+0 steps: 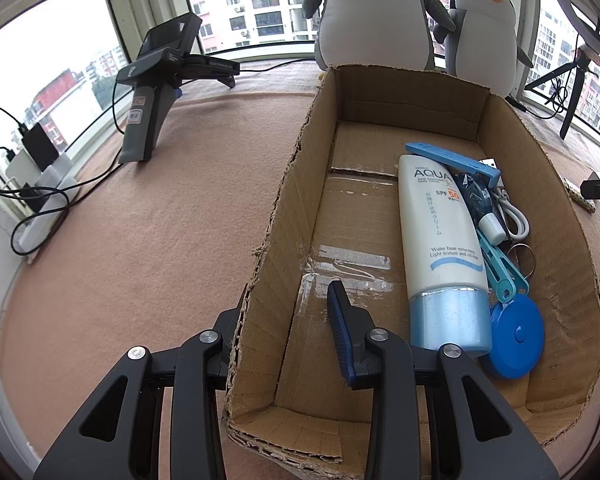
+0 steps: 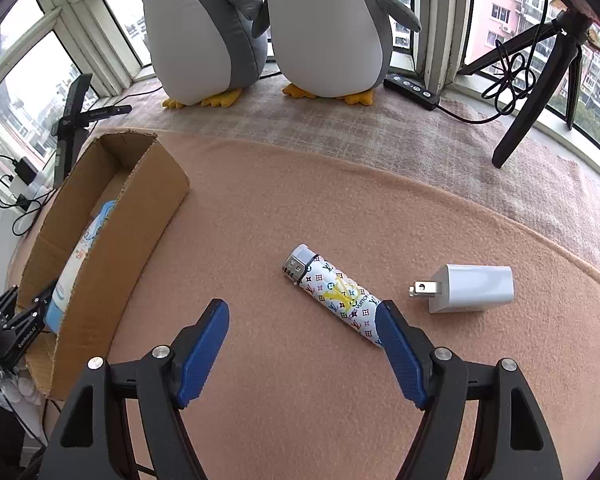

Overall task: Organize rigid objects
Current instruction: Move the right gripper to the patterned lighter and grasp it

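A pink felt-like blanket point(image 2: 300, 208) is spread over the work surface, and on it an open cardboard box point(image 1: 560, 216) with torn upper edges is set, its long axis running away from the left wrist camera toward two plush penguins point(image 2: 260, 28) at the window. The near left wall of the box is clamped by the left gripper point(image 1: 284, 344): one blue-padded finger point(image 1: 342, 332) is seen inside the box and the other is hidden outside the cardboard. Along the right side of the box floor a white sunscreen tube point(image 1: 440, 240) is laid lengthwise, its pale blue cap toward the camera and its crimped end toward the far wall. Beside the cap a round blue tape measure point(image 1: 518, 336) is tucked against the right wall, with smaller blue and white items piled behind it. In the right wrist view the right gripper point(image 2: 302, 346) is held with its jaws apart and nothing between them. Outside the box, on the blanket, a white charger plug point(image 2: 472, 288) is laid with its prongs pointing left. A patterned lighter point(image 2: 334, 294) lies on a diagonal just left of it, metal head up-left, its base just behind the right blue pad; contact cannot be told.
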Motion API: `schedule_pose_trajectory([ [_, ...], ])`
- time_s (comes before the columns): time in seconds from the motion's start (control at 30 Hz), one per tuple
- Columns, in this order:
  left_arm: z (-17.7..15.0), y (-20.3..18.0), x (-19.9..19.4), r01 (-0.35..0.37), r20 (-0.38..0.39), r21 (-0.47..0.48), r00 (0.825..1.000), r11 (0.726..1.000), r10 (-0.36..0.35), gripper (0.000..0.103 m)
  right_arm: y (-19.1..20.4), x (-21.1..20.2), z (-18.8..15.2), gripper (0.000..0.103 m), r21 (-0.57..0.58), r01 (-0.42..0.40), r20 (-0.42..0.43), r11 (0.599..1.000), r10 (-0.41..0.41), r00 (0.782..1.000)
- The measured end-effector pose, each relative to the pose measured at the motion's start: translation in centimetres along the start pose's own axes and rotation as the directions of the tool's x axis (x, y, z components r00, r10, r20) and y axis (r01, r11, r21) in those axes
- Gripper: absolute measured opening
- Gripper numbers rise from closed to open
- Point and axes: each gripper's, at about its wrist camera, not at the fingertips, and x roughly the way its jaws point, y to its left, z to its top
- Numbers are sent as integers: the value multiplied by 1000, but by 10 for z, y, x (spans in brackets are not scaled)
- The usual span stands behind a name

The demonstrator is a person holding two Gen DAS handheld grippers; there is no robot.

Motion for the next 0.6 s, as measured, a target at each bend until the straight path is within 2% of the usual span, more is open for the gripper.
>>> schedule_pose_trajectory([
  [0.27,0,0,0,-1,0,1,1000,1000,1,32,-8,21,13,72,6,-4,-32,1000,5,999],
  [0.47,0,0,0,-1,0,1,1000,1000,1,32,-11,25,11,72,10,-1,-53,1000,2,999],
  [0.6,0,1,0,-1,0,1,1000,1000,1,32,-6,22,8,67,7,-19,-68,1000,20,997],
])
